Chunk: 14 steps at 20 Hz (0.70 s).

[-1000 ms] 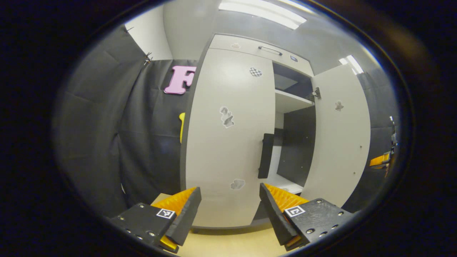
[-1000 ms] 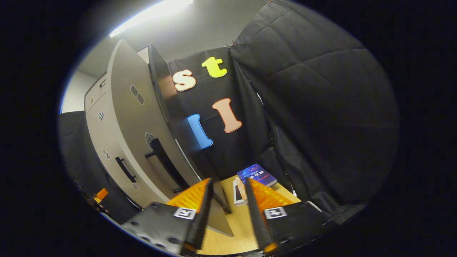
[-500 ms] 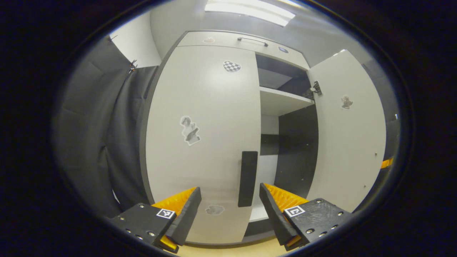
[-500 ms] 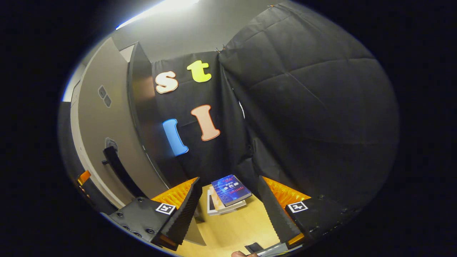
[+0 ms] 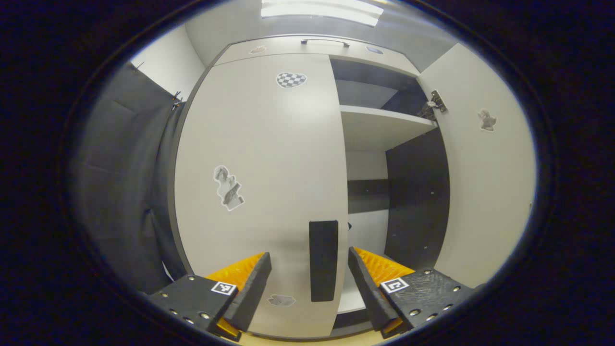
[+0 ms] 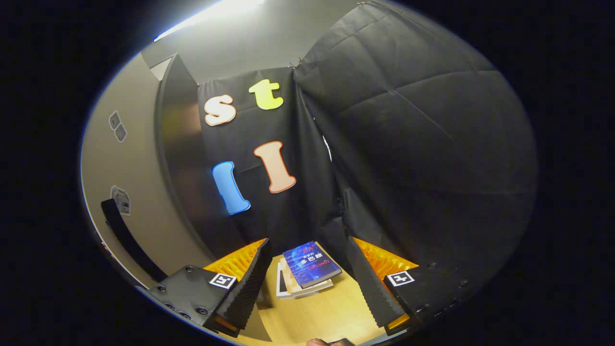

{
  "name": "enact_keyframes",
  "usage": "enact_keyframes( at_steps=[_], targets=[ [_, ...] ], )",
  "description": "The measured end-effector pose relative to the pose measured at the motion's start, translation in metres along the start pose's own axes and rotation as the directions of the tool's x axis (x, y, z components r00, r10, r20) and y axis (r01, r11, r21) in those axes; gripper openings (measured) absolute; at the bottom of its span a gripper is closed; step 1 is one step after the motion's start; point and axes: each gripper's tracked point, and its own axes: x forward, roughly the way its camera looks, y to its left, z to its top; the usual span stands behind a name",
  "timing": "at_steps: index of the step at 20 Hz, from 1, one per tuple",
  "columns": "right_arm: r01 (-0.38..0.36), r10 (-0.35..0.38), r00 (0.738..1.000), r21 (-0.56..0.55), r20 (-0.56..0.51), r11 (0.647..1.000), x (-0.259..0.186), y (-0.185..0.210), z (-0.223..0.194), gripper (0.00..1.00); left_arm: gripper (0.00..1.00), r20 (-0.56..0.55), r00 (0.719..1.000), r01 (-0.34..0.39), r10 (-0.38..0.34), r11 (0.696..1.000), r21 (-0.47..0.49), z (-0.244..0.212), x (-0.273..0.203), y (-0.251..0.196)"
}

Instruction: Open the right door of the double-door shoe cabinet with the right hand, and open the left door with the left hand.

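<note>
Left gripper view: the left tongs (image 5: 310, 283) are spread wide and grasp nothing. The left door (image 5: 262, 182) is closed. Its dark handle (image 5: 323, 260) stands upright between the fingers, farther off, with no visible contact. To the right, the right door (image 5: 485, 182) stands swung out, exposing a shelf (image 5: 379, 126).

Right gripper view: the right tongs (image 6: 307, 278) are released and empty. Books (image 6: 307, 269) lie on the table (image 6: 322, 317) beyond them. The right door's handle (image 6: 127, 240) is at far left.

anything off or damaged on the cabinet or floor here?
Nothing stands out. The right door hangs open on its hinge, the left door is shut with its handle intact, and the books lie stacked on the floor.
</note>
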Motion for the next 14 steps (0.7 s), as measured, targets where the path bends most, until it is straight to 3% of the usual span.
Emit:
enact_keyframes(
  at_steps=[1, 6, 8, 10, 13, 14],
  targets=[
    [-0.007, 0.008, 1.0, -0.018, 0.017, 1.0, 0.006, 0.002, 0.004, 0.98, 0.75, -0.011, 1.0, -0.004, 0.004, 1.0, -0.013, -0.003, 0.003, -0.002],
    [-0.069, 0.068, 0.998, -0.096, -0.015, 0.993, 0.036, 0.016, 0.002, 0.98, 0.7, -0.037, 0.999, -0.004, 0.002, 0.999, -0.053, -0.01, 0.013, -0.015],
    [-0.075, 0.075, 0.997, -0.093, -0.006, 0.993, 0.049, 0.018, 0.004, 0.98, 0.54, -0.041, 0.999, -0.025, 0.022, 0.998, -0.06, -0.011, 0.014, -0.015],
    [-0.066, 0.069, 0.997, -0.08, 0.036, 0.995, 0.053, 0.018, 0.01, 0.98, 0.55, -0.06, 0.997, -0.047, 0.043, 0.997, -0.061, -0.02, 0.018, -0.014],
    [-0.09, 0.092, 0.995, -0.079, 0.033, 0.993, 0.077, 0.021, 0.012, 0.98, 0.3, -0.053, 0.996, -0.079, 0.075, 0.994, -0.071, -0.018, 0.02, -0.015],
    [-0.088, 0.091, 0.996, -0.1, 0.026, 0.991, 0.082, 0.019, 0.01, 0.98, 0.28, -0.049, 0.995, -0.085, 0.082, 0.995, -0.058, -0.017, 0.019, -0.015]
  ],
)
